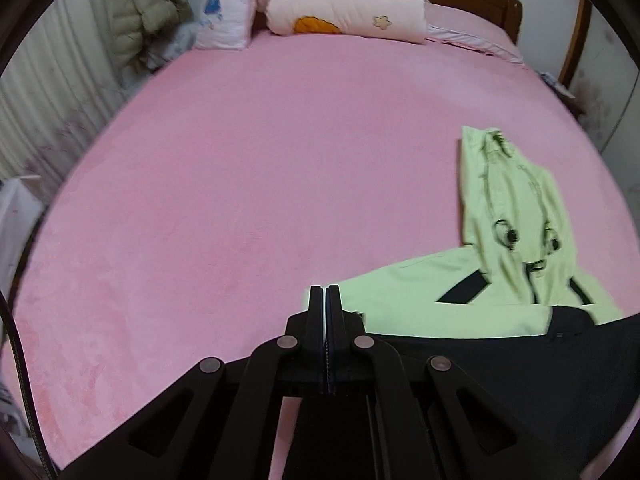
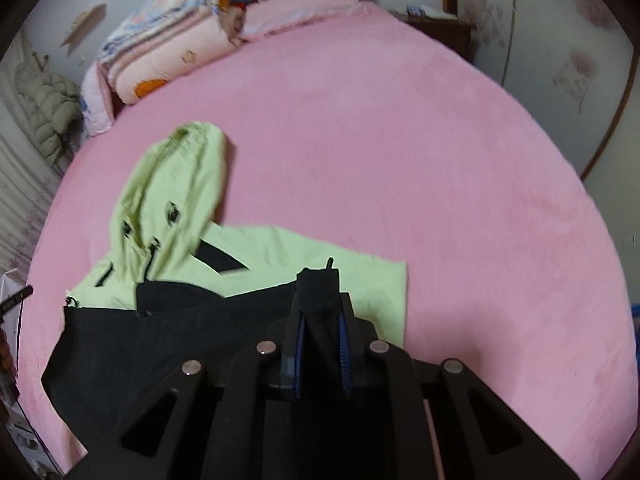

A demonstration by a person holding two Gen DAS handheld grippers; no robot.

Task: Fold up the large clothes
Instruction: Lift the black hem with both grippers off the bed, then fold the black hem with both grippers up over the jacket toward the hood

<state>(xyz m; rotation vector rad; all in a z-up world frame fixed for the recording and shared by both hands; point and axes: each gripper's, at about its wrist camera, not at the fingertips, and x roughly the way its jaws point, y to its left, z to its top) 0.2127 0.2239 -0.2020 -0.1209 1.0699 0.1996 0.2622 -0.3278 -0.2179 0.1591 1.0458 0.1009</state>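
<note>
Left gripper [image 1: 324, 289]: matte black linkage with round grey rivets; jaws pressed flat together, no gap visible between the pads; no cloth visibly caught between them, though dark fabric passes just to their right.
Right gripper [image 2: 319, 280]: same black frame, blue ribbed pads; jaws narrowed onto a bunched fold of black fabric that fills the gap and rises to the tips.
Jacket [image 2: 168, 200]: soft, smooth, two-toned cloth, pale lime green above and black below; black panel [image 1: 520, 360] spread just right of the left jaws, and left of and under the right jaws; small black zipper pull poking up past the right jaw tips.
Hood [image 1: 508, 200]: lime green, rounded, crumpled, with dark cord toggles; beyond the jaws, right of the left pair, left of the right pair.
Bed cover [image 1: 260, 160]: pink, plush, matte, lying flat beneath and beyond both jaws.
Folded quilts [image 1: 344, 4]: thick, padded, pale pink with printed shapes; stacked far beyond the jaws against a brown wooden headboard [image 1: 472, 4].
Puffer coat [image 1: 140, 12]: beige, quilted; far left, off the bed.
</note>
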